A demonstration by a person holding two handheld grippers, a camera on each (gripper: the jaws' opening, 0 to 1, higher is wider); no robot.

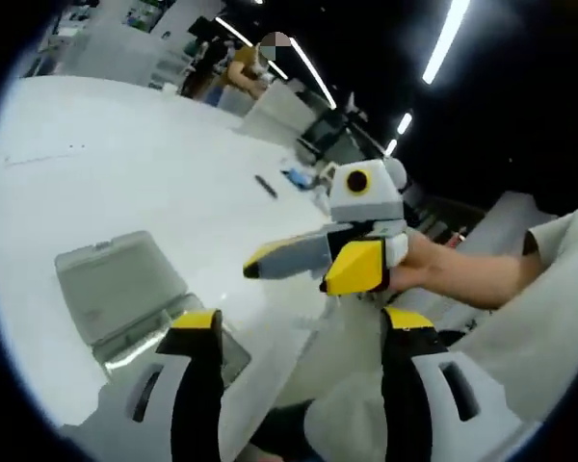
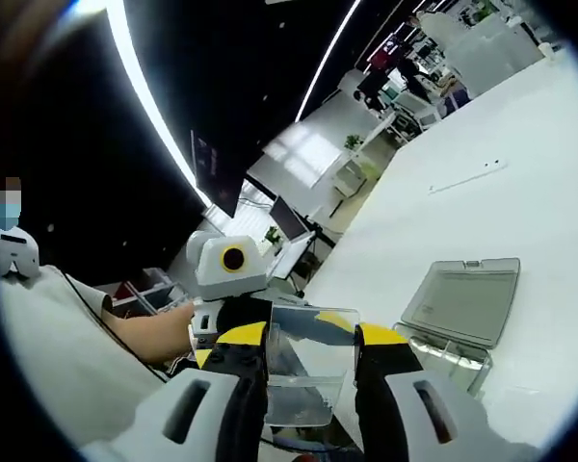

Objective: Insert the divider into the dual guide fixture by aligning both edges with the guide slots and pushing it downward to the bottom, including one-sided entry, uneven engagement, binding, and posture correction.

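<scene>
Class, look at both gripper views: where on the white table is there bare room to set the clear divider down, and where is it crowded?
Bare white table stretches beyond the open clear box, out toward the thin strip. In the left gripper view, bare surface also lies past the box toward the dark pen-like item. It is crowded near the box and between the two grippers, where the right gripper holds the divider.

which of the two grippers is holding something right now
The right gripper: a clear divider sits clamped between its jaws. The left gripper is open with nothing between them.
</scene>
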